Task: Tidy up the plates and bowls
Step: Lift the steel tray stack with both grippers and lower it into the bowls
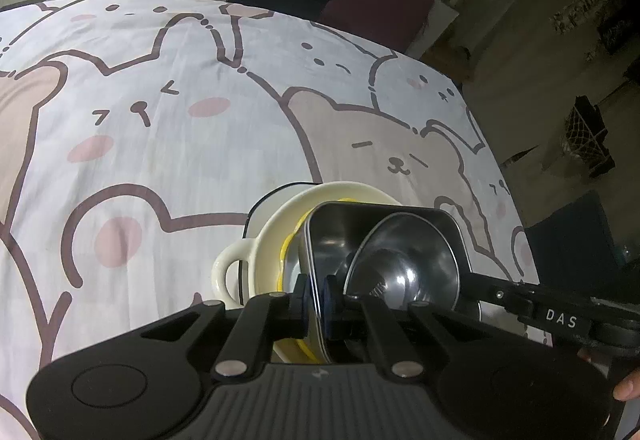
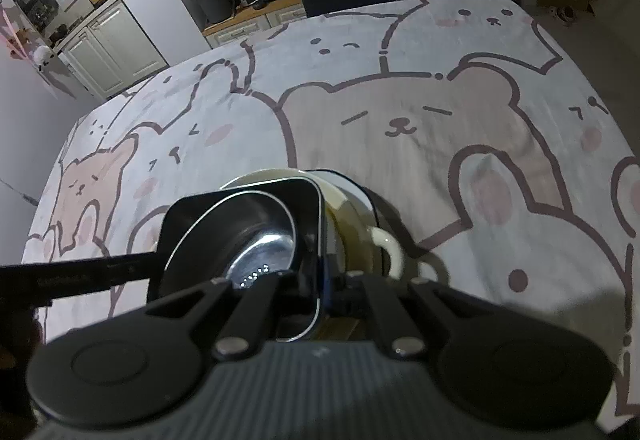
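Left tongs (image 1: 315, 294) and right tongs (image 2: 320, 286) each pinch opp. rims of steel tray (image 1: 384, 240), round steel bowl (image 1: 404, 260) nested inside, over cream bowl (image 1: 276, 240) on desk w/ bear cloth (image 1: 160, 120); recommend level, even descent, both tongs releasing together.

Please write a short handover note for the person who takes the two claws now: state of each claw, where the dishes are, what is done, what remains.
Left claw: shut on the near rim of the square steel tray.
Right claw: shut on the opposite rim of that tray.
Dishes: round steel bowl sits in the tray. Tray is tilted, over the cream handled bowl, which has something yellow inside and rests on a white plate on the bear tablecloth.
Done: dishes gathered into one stack.
Left: probably settle the tray level, then open both claws. Whether the tray already rests on the cream bowl cannot be told.
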A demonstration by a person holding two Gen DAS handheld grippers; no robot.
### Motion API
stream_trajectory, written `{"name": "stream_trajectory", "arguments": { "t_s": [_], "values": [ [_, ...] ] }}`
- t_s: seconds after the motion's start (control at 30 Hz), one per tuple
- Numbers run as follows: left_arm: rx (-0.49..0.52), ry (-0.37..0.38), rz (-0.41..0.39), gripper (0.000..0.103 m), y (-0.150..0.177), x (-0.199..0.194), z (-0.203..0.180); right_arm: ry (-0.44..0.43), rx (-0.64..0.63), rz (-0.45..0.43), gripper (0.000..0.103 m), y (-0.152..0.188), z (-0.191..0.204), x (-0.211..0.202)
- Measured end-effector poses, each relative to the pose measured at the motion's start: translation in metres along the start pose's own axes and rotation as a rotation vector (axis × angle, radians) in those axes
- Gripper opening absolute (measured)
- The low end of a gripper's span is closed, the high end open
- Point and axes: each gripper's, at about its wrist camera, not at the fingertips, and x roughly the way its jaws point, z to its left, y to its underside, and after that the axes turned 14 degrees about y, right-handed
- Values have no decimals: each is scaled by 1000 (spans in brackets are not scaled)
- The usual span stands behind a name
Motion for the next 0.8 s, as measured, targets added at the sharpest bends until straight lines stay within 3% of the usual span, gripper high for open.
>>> {"name": "stream_trajectory", "arguments": {
  "t_s": [0.8],
  "values": [
    [26,-11,10,7,-1,1,-2,-8,37,33,5,-1,-4,10]
  ]
}}
